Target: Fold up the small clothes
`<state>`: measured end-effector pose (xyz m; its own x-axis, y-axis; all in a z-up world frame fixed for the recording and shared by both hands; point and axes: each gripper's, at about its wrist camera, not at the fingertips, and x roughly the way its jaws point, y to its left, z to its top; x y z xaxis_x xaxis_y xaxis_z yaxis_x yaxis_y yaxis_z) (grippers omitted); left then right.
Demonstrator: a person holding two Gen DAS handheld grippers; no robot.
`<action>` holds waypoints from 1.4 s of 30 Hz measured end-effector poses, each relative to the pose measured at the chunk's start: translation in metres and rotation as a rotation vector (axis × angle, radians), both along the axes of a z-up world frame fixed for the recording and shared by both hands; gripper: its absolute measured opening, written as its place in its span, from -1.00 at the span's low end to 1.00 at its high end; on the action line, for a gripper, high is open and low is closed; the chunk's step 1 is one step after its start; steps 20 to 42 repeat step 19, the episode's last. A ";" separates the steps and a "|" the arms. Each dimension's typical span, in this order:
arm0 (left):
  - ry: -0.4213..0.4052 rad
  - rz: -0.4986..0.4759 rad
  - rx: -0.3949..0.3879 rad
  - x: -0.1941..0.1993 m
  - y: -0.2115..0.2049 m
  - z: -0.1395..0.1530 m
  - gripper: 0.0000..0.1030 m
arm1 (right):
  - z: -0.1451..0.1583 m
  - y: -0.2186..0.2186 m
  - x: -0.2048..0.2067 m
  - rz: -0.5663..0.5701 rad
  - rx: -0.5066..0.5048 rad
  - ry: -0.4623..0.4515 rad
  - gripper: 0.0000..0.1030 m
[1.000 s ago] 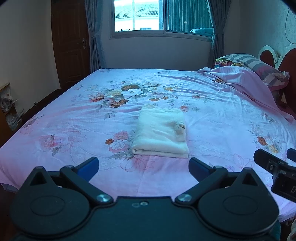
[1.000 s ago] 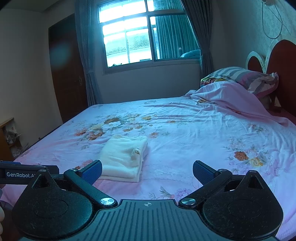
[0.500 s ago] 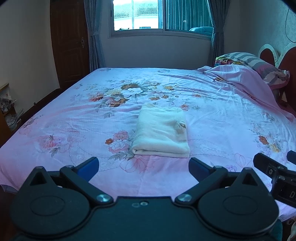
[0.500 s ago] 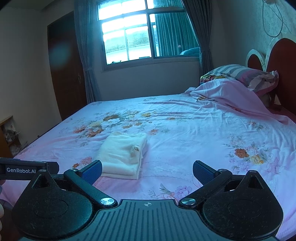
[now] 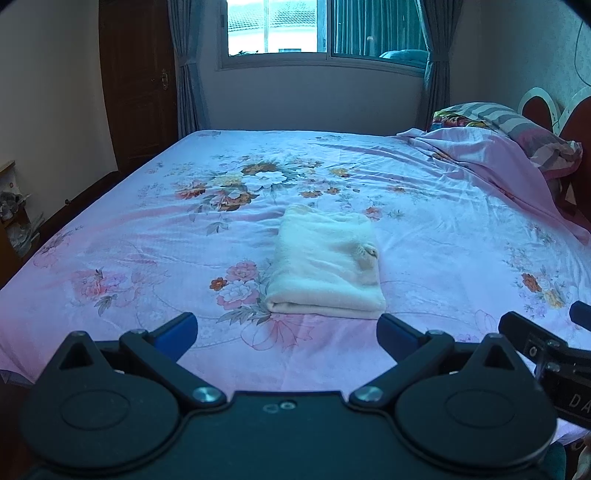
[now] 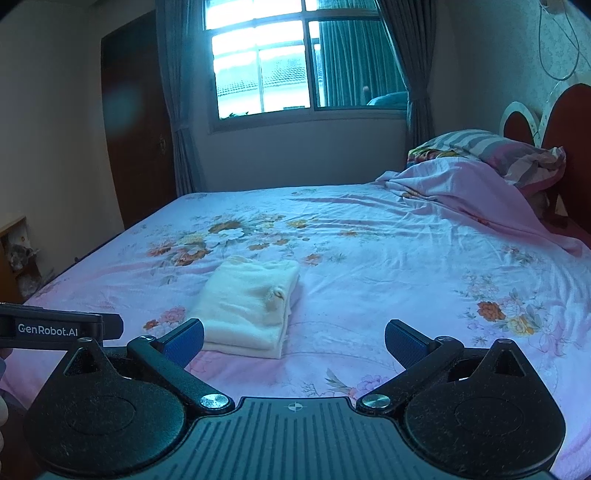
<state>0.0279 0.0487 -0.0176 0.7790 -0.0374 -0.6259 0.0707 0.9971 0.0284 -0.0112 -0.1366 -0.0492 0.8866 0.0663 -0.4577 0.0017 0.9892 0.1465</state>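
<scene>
The cream garment (image 5: 325,266) is lying folded into a thick rectangle on the floral bed (image 5: 110,236), its long axis running away toward the window (image 5: 273,26). The left gripper (image 5: 286,330) is facing it squarely, jaws spread and holding nothing. The right gripper (image 6: 293,338), jaws likewise spread, is hovering to the garment's right, arguably slightly less well placed.

Both cameras sit low at the near edge of the bed (image 5: 110,236), facing across it toward the window (image 5: 273,29). The left view looks straight over the folded cloth (image 5: 327,264); the right view (image 6: 247,306) stands farther right and tilts higher. Both views take in cloth, window and pillow (image 6: 491,147).
</scene>
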 end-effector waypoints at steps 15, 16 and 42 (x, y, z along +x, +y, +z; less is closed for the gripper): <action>-0.020 -0.047 -0.029 0.042 -0.005 -0.004 0.96 | -0.002 0.009 0.045 0.008 -0.021 0.032 1.00; -0.012 -0.049 -0.042 0.048 -0.006 -0.004 0.97 | -0.002 0.009 0.049 0.008 -0.023 0.032 1.00; 0.013 -0.035 -0.042 0.069 -0.008 -0.006 0.97 | -0.002 0.007 0.062 -0.001 -0.025 0.038 1.00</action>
